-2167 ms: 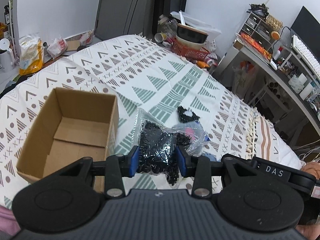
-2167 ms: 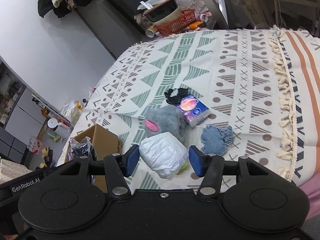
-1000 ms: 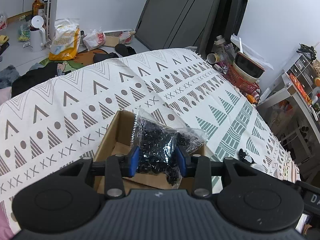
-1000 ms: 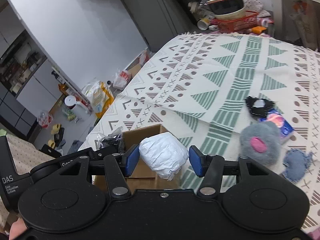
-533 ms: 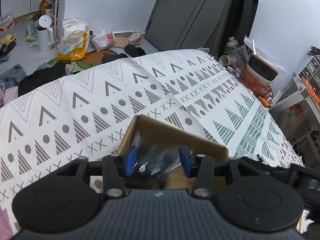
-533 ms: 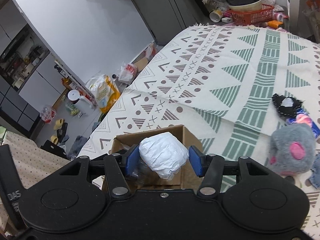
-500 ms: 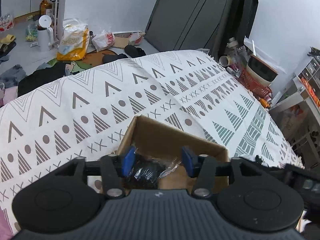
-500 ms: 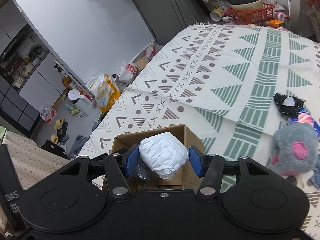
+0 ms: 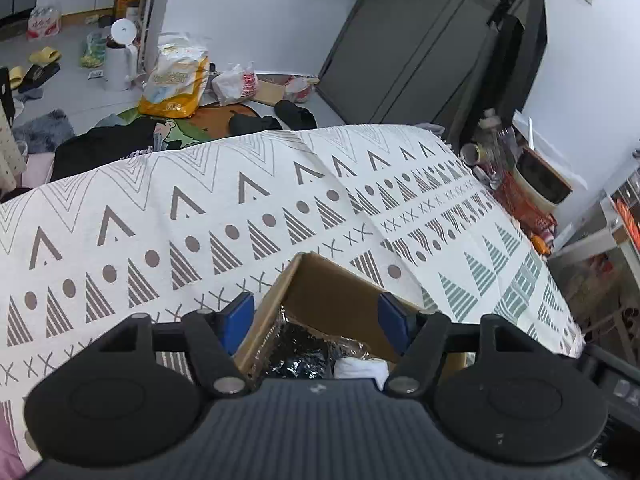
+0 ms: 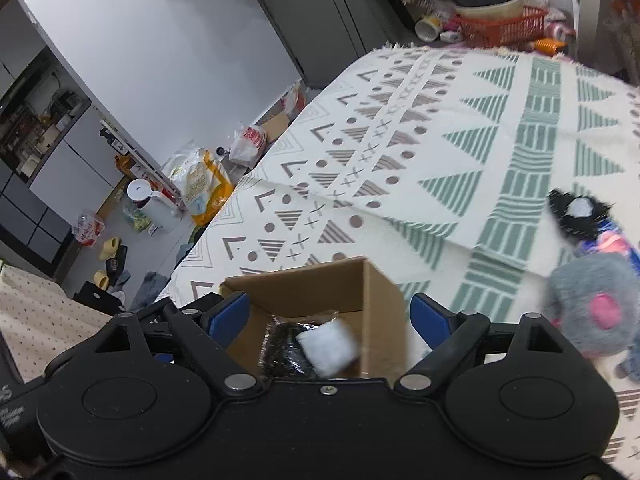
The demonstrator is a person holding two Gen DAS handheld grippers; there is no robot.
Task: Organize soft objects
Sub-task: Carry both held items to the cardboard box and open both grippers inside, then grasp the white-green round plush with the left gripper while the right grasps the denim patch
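- Both bundles have left your jaws since half a second ago: the white bundle was still pinched in the right gripper then, and now it lies loose inside the cardboard box.
- Your left gripper has its jaws spread wide with nothing between them; the bag of black bits that it carried lies on the box floor below, against the near wall.
- Your right jaws are also wide apart and hold nothing. They hang above the open box.
- From the right wrist view the white bundle rests on top of the black bag, a little blurred, so it may not have settled yet.
- That puts two soft things in the box, which stands on the patterned bedspread.
- Left to gather, as far as you can see: the grey plush toy with its pink patch, the black-and-white fuzzy piece, and a colourful packet between them, all lying well apart from the box at the right edge of the bed.
- Your likely next move is to lift both grippers clear of the box rim and swing towards that group; the grey toy is nearest.
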